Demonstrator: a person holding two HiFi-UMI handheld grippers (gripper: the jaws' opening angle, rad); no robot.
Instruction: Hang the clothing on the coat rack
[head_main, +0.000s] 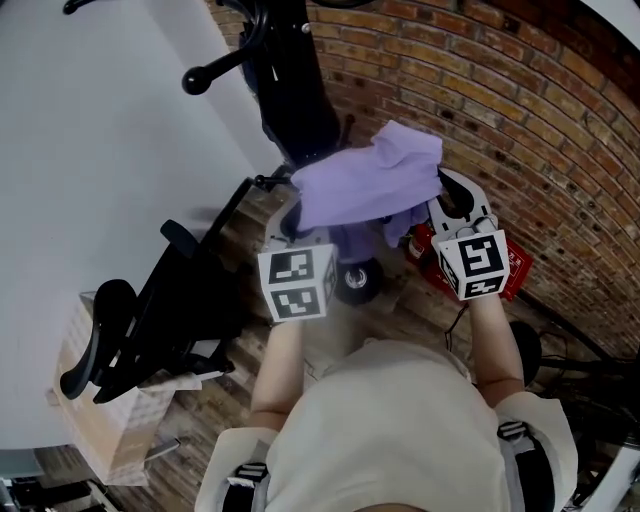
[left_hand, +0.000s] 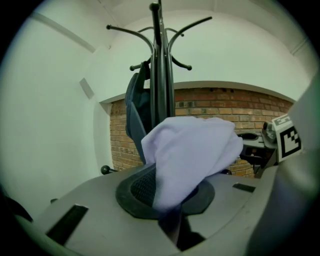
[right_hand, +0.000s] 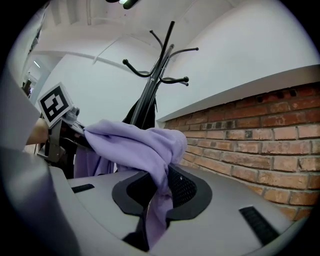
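Head view shows the soft lilac fabric garment (head_main: 365, 185) bunched up in the air between both tools, close in front of the black metal coat rack (head_main: 292, 95) and not yet on any hook; the left gripper (head_main: 292, 228) pinches one edge, its jaws nearly together on a thin fold that runs down between the pads in the left gripper view; the right gripper (head_main: 447, 195) nips another edge the same way, cloth trailing through its jaws in the right gripper view; the garment looks light, limp and a little slippery, so it should sag and slide rather than hold a shape; the collar or a shoulder seam, spread taut between the two grips, seems the best place to hold it for dropping over a curved hook; which part of the garment each gripper has, I cannot tell, since it is crumpled; a dark item (left_hand: 134, 107) already hangs on the rack, its kind unclear; the rack's base is hidden under the cloth, and a red object (head_main: 424, 250) by the red brick wall (head_main: 520, 110) is mostly covered.
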